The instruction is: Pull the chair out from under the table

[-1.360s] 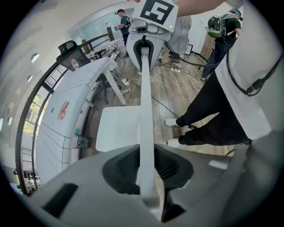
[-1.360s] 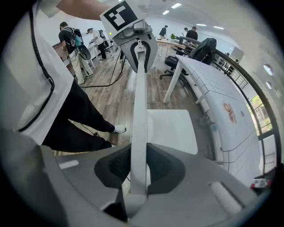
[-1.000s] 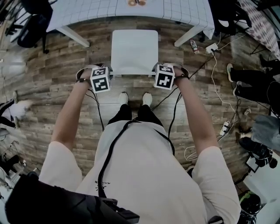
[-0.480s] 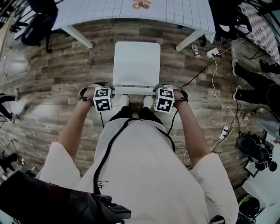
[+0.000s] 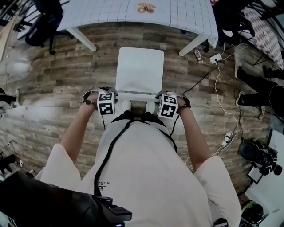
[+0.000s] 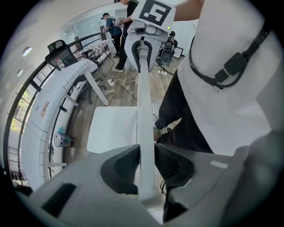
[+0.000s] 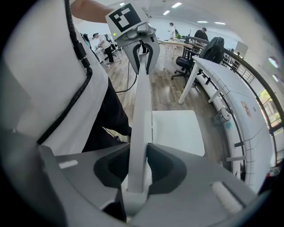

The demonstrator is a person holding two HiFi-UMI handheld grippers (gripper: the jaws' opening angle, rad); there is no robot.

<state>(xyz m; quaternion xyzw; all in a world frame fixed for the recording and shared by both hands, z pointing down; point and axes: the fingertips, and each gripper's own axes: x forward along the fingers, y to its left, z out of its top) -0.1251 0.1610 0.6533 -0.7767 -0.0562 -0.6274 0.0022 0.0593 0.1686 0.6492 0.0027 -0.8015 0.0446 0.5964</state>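
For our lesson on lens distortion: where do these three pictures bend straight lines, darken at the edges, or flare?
Head view: the table edge bows, the floor planks curve, and colours look muted. Left gripper view: round fisheye frame with black corners, and the table sweeps into an arc. Right gripper view: the same dark corners, ceiling lights blown out white, and the chair rail looming large up close.

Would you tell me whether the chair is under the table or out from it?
Out: the whole seat of the chair shows, with floor between it and the table.

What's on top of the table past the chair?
A small orange-brown item lies on the checked cloth, too small to identify. The cloth hides the tabletop; its far side is cropped.
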